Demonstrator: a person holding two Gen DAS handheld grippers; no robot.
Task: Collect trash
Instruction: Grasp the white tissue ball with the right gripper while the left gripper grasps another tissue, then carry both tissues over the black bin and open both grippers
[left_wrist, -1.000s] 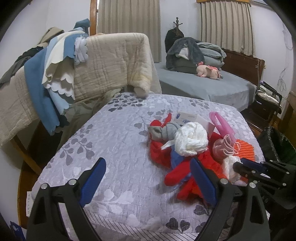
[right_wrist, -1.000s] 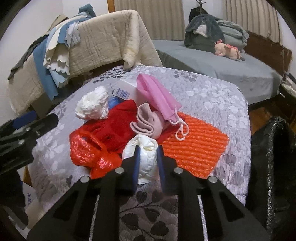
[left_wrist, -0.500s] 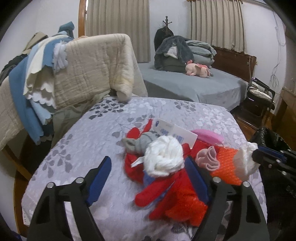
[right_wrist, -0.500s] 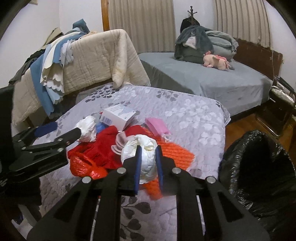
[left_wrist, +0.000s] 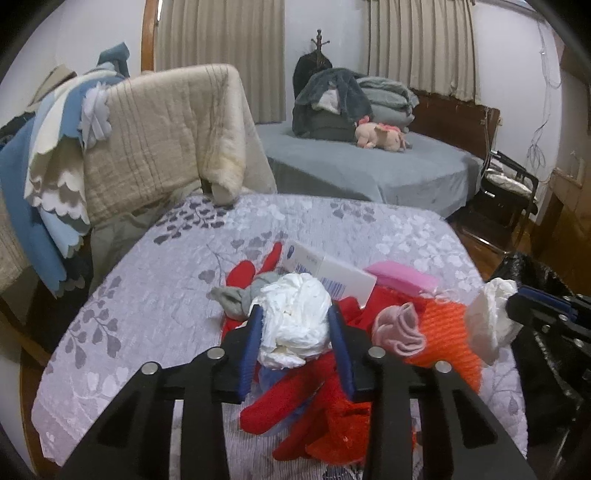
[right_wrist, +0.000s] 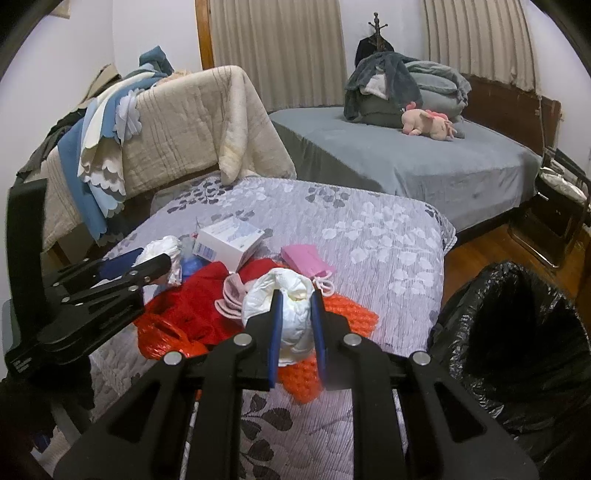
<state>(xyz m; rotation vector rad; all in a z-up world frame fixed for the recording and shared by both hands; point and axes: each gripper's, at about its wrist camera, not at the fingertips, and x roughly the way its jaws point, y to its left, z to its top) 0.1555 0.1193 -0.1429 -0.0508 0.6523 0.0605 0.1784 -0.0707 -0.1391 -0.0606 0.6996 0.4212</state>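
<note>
A pile of trash lies on the grey leaf-patterned bedcover (left_wrist: 155, 314): red plastic (left_wrist: 332, 424), an orange net (left_wrist: 447, 332), a pink mask (left_wrist: 402, 278) and a white box (left_wrist: 328, 269). My left gripper (left_wrist: 296, 332) is closing on a white crumpled paper wad (left_wrist: 295, 317) atop the pile, and both blue pads touch its sides. My right gripper (right_wrist: 296, 321) is shut on a second white wad (right_wrist: 291, 295), held up clear of the pile. In the left wrist view that wad (left_wrist: 491, 317) hangs at the right.
A black trash bag (right_wrist: 517, 332) stands open on the floor right of the bed corner. Quilts and blankets (left_wrist: 147, 140) hang over a rail at the back left. A grey bed (right_wrist: 424, 162) with folded clothes and a pink plush toy lies behind.
My left gripper moved forward over the pile and its jaws came in around the white paper wad. My right gripper rose and drew back, lifting its wad off the pile.
</note>
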